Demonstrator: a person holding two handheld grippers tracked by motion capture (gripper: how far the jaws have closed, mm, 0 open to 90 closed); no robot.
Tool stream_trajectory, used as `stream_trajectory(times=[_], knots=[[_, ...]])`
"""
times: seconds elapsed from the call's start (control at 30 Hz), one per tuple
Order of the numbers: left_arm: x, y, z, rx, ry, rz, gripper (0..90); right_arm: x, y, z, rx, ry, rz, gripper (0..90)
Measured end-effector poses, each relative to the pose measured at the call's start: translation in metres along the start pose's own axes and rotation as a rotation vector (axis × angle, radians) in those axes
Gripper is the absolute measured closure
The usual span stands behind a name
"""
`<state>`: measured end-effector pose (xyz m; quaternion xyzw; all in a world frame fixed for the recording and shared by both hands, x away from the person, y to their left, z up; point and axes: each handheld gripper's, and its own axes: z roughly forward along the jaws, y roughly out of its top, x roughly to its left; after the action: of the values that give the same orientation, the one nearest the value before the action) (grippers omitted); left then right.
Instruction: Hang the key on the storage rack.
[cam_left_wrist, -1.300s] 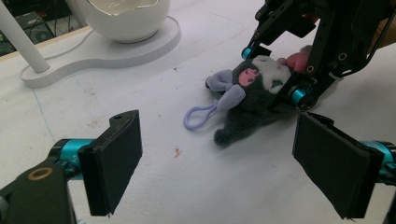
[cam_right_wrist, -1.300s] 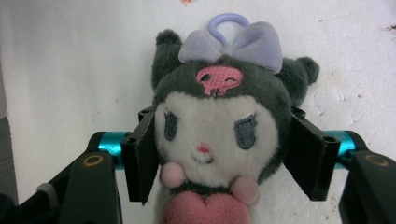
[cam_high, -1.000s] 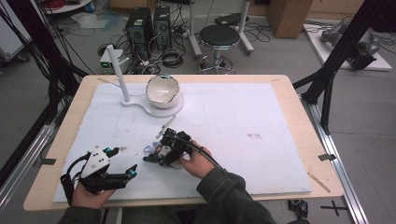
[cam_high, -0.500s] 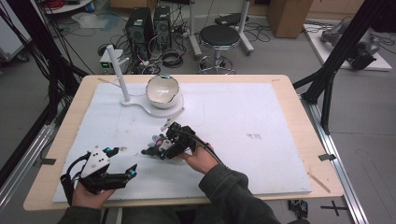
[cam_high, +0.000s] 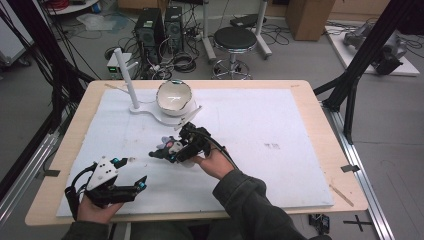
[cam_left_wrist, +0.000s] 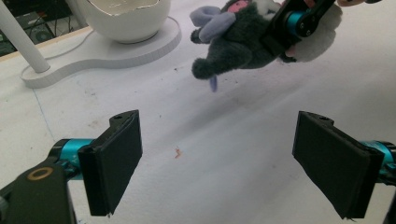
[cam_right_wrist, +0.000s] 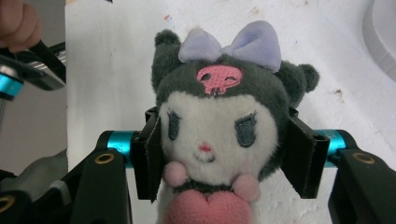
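Near the middle of the worktop (cam_high: 310, 100), over the white mat (cam_high: 280, 130) that covers it, the right gripper (cam_high: 172, 149) holds a small plush toy (cam_high: 169, 148) clear of the surface. In the right gripper view its two black fingers (cam_right_wrist: 148, 156) press into both sides of the plush toy's (cam_right_wrist: 217, 126) head, grasping it firmly; the jaws had just finished closing on it. The toy is dark grey with a white face, a pale purple bow (cam_right_wrist: 229, 45) on top, a pink skull mark on the forehead and a pink heart at its chest. In the left gripper view the toy (cam_left_wrist: 238, 39) hangs above the mat with a soft shadow beneath it, its feet not touching the surface.

The left gripper (cam_high: 134, 186) sits low near the front left of the mat, well apart from the toy. Its fingers (cam_left_wrist: 114, 161) stand wide, released, with bare mat between them.

Toward the back of the worktop stands a white bowl (cam_high: 174, 97) with a jagged broken-shell rim, on a flat white base (cam_high: 150, 112) that also carries a thin upright white post (cam_high: 126, 75). The toy is near the front edge of that base but not touching it.
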<state>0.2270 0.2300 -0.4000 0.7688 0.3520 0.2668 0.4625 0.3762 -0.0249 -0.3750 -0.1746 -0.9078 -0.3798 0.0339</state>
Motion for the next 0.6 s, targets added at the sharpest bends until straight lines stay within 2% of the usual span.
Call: stream_trajectory(times=[0.6], knots=[[0.0,0.0,0.001,-0.002,0.002,0.004,16.3,-0.013,0.031,-0.009,-0.053,0.012,0.019,40.0]])
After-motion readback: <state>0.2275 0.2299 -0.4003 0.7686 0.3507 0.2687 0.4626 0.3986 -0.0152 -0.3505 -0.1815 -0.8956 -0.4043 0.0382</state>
